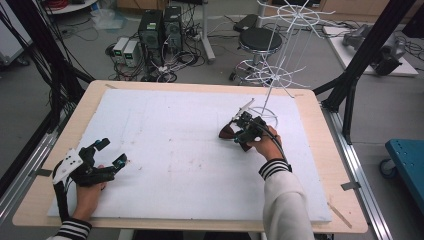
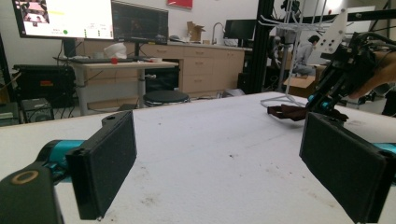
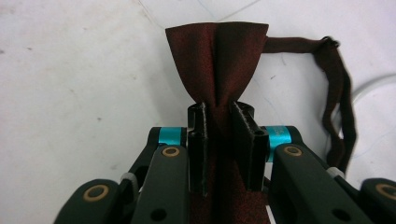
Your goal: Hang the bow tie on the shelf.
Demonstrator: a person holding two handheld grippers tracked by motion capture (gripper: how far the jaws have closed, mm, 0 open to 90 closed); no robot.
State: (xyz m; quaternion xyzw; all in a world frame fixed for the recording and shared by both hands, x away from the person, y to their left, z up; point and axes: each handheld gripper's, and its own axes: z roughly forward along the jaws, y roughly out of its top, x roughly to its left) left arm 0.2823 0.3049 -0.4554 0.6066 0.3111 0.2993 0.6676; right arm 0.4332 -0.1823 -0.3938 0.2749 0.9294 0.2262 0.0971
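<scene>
Right gripper view: right tool [image 3: 226,140] pinches the bow tie [image 3: 217,56] at its knot, strap [image 3: 338,93] trailing right; left tool [image 1: 111,153] stands wide, well apart.

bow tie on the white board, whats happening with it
A person works at a table with a gripper in each hand. The right gripper is shut on the middle of a dark red bow tie, which lies on the white foam board near the foot of a white wire rack; its strap trails off to one side. The left gripper rests open, with nothing between its jaws.
</scene>
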